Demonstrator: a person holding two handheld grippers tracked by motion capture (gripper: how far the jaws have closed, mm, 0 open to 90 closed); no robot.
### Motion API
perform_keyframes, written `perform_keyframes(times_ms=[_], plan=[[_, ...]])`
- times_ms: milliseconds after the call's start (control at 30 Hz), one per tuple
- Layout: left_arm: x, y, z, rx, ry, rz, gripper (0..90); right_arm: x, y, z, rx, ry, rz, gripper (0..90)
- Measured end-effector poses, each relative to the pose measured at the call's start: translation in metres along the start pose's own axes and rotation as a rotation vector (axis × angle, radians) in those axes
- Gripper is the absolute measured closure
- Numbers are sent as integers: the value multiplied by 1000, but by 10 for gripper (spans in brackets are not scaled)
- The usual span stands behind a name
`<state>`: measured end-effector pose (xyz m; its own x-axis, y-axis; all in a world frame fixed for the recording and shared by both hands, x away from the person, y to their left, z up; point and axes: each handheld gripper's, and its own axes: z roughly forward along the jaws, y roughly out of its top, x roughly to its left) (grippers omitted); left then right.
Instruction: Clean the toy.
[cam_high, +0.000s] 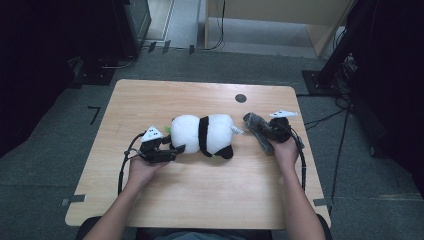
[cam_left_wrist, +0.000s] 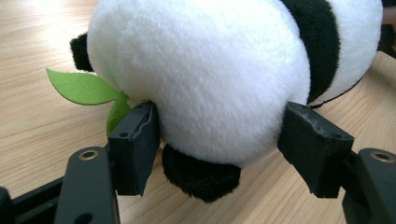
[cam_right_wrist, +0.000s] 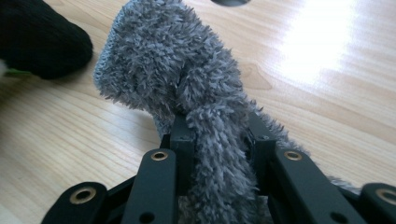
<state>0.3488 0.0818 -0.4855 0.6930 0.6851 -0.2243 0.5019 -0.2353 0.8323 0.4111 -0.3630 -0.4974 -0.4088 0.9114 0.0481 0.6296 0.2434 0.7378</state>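
So the wooden tabletop was the biggest thing there, with a small dark round spot near its far edge. Lying on its side around the middle was a stuffed panda, white body with a black band, and in the left gripper view a green felt leaf stuck out beside it near one black ear. To the right of the panda, just past its white tail end, sat a fuzzy gray cloth, kind of bunched up and resting on the wood. The left tool had its jaws spread fairly wide around the panda's rounded white end, both pads pressed into the plush, so it was gripping the toy. The right tool was pinched narrow on the gray cloth; in the right gripper view the shaggy fabric was squeezed between the two black jaws and flopped forward past them toward the panda's black paw. Both forearms came in from the near edge, one hand on each tool, well apart from each other.
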Motion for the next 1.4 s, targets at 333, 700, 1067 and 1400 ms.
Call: perform_keyframes(times_ms=[333,700,1067,1400], plan=[[1,3,0,14,-7,14,295,8,9,-15,-69,34,-7,380],[4,5,0,20,-32,26,274,46,19,-37,-108,104,-80,257],[4,4,0,19,-34,27,276,68,30,-53,-168,199,-79,197],[4,4,1,16,-41,3,277,113,40,-40,-138,259,-98,130]])
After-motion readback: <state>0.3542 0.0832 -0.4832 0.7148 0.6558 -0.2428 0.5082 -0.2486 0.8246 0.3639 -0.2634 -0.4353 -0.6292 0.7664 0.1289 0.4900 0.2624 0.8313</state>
